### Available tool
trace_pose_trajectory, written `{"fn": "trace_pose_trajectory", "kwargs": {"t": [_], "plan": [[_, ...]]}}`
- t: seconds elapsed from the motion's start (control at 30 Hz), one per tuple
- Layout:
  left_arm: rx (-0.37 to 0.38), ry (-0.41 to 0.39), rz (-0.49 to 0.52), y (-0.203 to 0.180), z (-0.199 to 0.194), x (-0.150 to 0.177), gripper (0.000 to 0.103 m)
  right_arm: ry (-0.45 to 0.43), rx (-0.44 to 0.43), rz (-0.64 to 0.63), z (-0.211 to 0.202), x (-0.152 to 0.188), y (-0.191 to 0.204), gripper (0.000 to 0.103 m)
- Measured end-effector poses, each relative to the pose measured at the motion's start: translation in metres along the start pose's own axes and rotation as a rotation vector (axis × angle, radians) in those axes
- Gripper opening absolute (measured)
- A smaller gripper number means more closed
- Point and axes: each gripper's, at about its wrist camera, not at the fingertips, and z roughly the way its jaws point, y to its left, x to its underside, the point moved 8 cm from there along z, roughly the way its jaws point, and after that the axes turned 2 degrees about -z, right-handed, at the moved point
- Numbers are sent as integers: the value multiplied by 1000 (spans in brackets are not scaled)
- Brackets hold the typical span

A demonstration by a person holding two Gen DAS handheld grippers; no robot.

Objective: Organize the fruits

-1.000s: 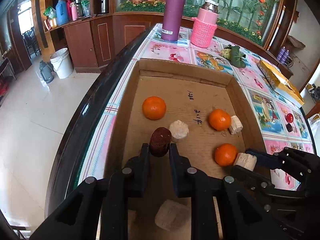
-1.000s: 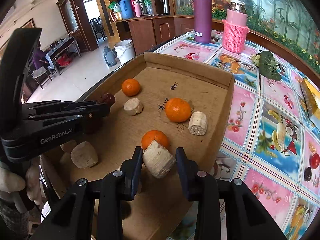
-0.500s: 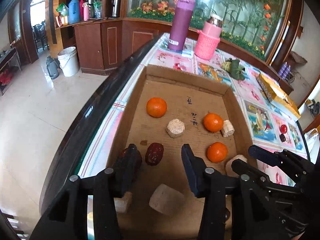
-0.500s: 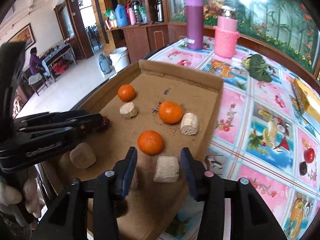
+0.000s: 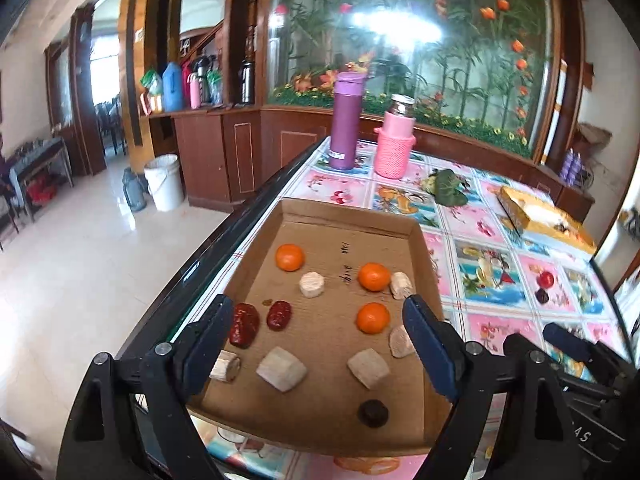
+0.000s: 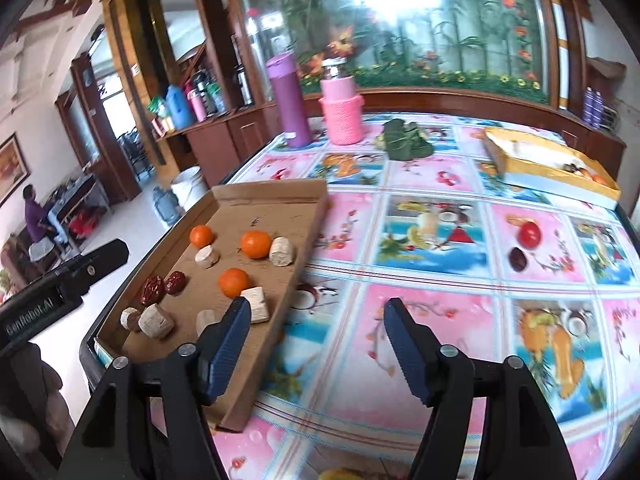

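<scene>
1. Clearly, both tools were released: your left gripper (image 5: 316,344) hung spread above the cardboard tray (image 5: 348,216), and your right gripper (image 6: 318,344) gaped over the tablecloth (image 6: 440,312), holding nothing.
2. Fruit lay in the tray: three smooth round oranges (image 5: 290,257), two wrinkled red dates (image 5: 244,325), pale rough chunks (image 5: 281,369), one dark ball (image 5: 373,413).
3. Risk, as a judgement: round oranges could roll if nudged, and the tray's near edge seemed to overhang the table, so pressing there might tip it.
</scene>
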Motion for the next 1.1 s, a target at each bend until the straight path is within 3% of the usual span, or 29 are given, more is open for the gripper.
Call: {"fn": "trace_pose_trajectory", "kwargs": {"t": [0.3,1.1], "plan": [[-11,3,99,-35,-10,15,86,-25,30,20,-21,10,-15,79],[-25,26,67,-19,-7,25,86,25,31,9,-10,28,-4,81]]}}
